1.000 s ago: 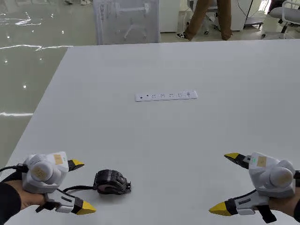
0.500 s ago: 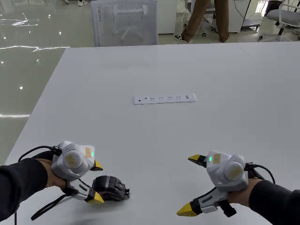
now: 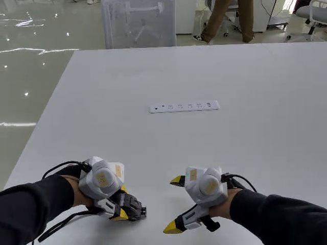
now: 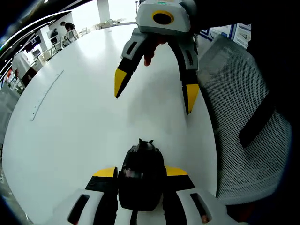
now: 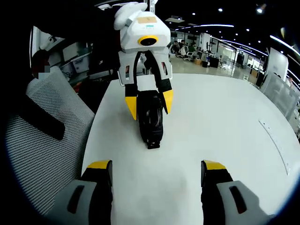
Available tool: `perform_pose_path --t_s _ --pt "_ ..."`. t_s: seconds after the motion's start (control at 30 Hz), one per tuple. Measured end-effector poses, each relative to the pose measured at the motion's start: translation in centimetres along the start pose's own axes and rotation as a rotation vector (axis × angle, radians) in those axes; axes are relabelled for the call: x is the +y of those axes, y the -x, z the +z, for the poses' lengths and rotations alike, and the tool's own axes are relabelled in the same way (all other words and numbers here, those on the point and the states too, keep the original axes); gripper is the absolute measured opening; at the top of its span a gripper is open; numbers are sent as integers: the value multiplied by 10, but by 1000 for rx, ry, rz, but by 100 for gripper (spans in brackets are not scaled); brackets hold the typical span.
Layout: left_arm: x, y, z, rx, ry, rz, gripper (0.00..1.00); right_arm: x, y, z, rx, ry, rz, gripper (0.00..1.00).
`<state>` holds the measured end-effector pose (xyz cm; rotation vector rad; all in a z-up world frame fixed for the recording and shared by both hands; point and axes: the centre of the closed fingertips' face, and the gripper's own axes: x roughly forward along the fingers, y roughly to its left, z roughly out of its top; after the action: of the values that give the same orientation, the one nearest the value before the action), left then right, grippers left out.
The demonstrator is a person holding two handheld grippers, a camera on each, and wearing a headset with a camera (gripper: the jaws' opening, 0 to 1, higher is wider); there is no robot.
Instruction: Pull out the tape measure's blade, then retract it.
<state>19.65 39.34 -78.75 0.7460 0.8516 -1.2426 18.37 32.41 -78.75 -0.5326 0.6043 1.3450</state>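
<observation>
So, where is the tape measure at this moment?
In the head view the tape measure lies on the white table at lower left, clasped by the left gripper; the open right gripper faces it.

L gripper clamps tape, R fingers apart

A white power strip lies on the white table.

This is an open-plan office: a broad white desk with a power strip, a glossy floor, a wheeled office chair, a mesh chair and ceiling lights.
</observation>
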Motion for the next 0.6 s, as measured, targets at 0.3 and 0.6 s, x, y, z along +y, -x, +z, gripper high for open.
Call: perform_pose_path --t_s 0.3,0.6 --pt "0 -1 -1 -2 -17 -27 32 -7 -24 10 9 18 33 55" --pt "0 -3 -1 6 -10 -52 33 0 -44 7 56 15 106 33"
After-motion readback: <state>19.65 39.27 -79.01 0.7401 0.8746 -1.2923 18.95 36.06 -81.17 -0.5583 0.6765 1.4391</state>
